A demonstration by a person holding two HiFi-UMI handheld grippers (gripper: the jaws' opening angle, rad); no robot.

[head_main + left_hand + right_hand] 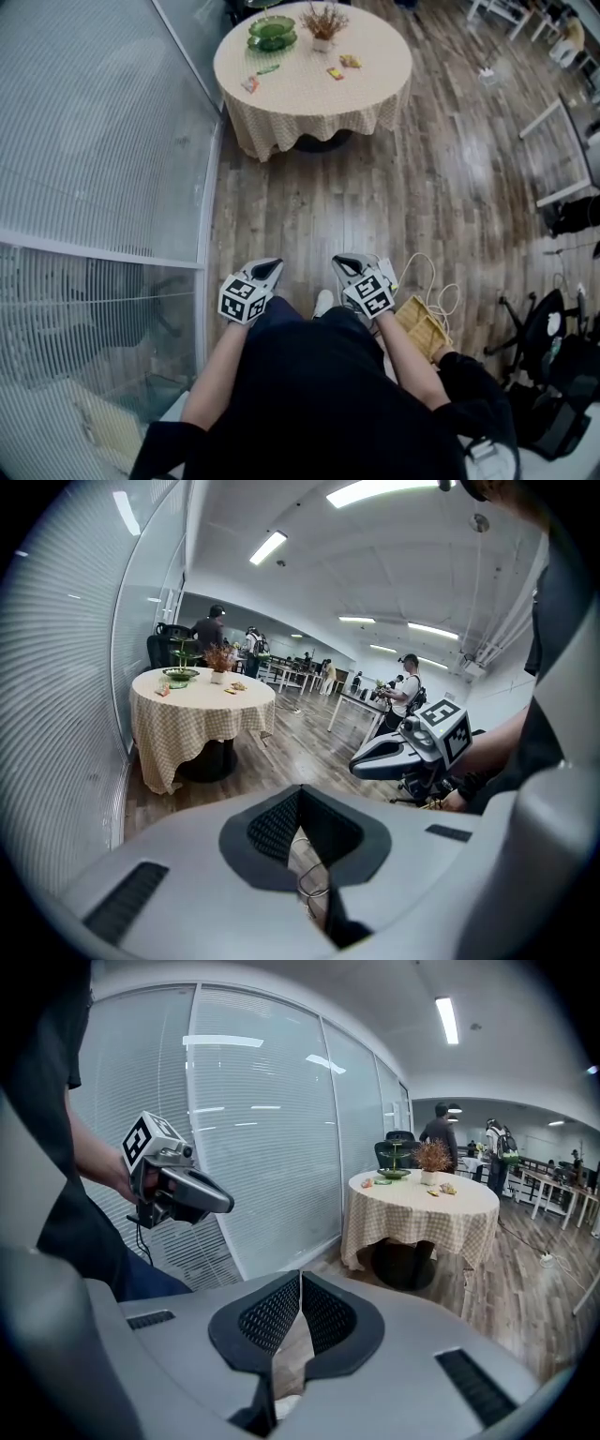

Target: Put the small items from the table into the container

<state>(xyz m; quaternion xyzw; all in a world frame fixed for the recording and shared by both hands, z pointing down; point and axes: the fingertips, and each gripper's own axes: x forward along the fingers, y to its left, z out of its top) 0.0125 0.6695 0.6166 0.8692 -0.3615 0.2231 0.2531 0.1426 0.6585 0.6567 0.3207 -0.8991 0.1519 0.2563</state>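
A round table under a checked cloth stands far ahead across the wooden floor. On it are a green glass bowl, a small potted plant and several small wrapped items, such as one near the left edge and one in the middle. My left gripper and right gripper are held side by side in front of my body, well short of the table. Both are shut with nothing between their jaws. The table also shows in the left gripper view, and the table in the right gripper view.
A glass partition with blinds runs along the left. On the floor at my right lie a white cable and a yellow object. Desks and a chair base stand at the right. People stand beyond the table.
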